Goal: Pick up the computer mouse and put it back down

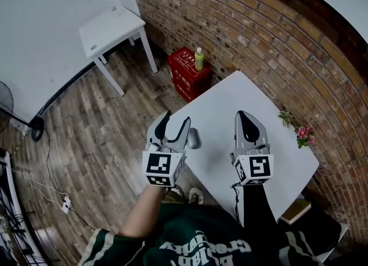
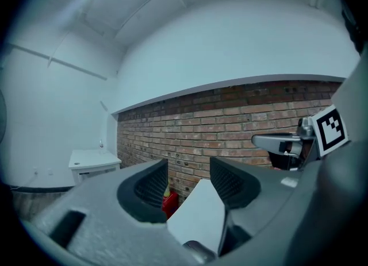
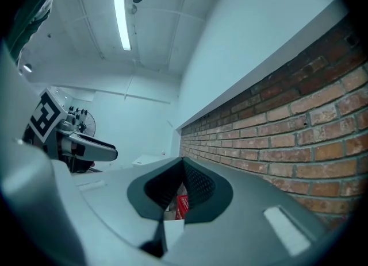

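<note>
A grey computer mouse (image 1: 194, 138) lies on the white table (image 1: 230, 95) near its left edge. My left gripper (image 1: 176, 116) hovers just left of it with its jaws apart and nothing between the pads. In the left gripper view the left gripper (image 2: 187, 170) stands open, and the mouse (image 2: 198, 252) shows low down between the jaw bases. My right gripper (image 1: 242, 114) is over the middle of the table, jaws together and holding nothing. In its own view the right gripper (image 3: 183, 164) has its tips meeting.
Red crates (image 1: 188, 68) with a green bottle (image 1: 199, 58) on top stand past the table's far corner by the brick wall. Pink flowers (image 1: 302, 134) lie at the table's right edge and a book (image 1: 296, 210) sits below it. A small white side table (image 1: 112, 26) stands far left.
</note>
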Motion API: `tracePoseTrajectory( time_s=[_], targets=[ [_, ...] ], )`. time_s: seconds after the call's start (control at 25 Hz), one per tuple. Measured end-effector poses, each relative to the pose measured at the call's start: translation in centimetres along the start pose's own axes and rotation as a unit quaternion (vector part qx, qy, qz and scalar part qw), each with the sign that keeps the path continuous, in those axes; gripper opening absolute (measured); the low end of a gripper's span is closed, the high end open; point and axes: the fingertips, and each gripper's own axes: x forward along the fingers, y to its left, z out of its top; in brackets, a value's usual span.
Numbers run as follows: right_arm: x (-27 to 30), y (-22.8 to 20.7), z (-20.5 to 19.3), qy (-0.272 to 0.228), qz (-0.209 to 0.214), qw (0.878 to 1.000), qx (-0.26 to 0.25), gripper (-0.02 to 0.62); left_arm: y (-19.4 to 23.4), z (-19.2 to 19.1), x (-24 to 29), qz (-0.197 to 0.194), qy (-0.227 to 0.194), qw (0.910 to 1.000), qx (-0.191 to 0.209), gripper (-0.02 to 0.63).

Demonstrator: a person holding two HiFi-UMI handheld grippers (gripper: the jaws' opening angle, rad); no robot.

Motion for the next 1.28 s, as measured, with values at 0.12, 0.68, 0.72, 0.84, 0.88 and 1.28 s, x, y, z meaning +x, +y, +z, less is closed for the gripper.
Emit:
tracePoseTrajectory(
  time_s=[0.12,0.68,0.72,0.84,0.88,1.28],
  targets=[
    [0.1,-0.1,-0.2,0.003,-0.005,1.0,0.0,0.014,0.0,-0.4,0.4,-0.007,0.002,1.0,-0.002,0.238],
    [0.2,-0.7,-3.2,0.038,-0.014,0.999,0.008,0.014,0.0,-11.5,4.3,-0.033,0.158,0.9834,-0.082,0.237],
    [0.2,-0.7,-3.5,0.041,-0.011,0.999,0.008,0.014,-0.1,-12.6,4.7,-0.038,0.171,0.9808,-0.086,0.238],
    [0.2,-1.0,-4.4,0.053,-0.008,0.999,0.006,0.014,-0.7,-16.4,5.6,-0.049,0.214,0.9711,-0.093,0.248],
    [0.2,-1.2,-4.6,0.056,-0.01,0.998,0.004,0.014,-0.9,-17.7,5.8,-0.051,0.23,0.9673,-0.093,0.256],
    [0.0,-2.3,-5.7,0.074,-0.019,0.997,0.003,0.014,-1.5,-28.1,7.1,-0.023,0.338,0.9223,-0.186,0.342]
  ],
)
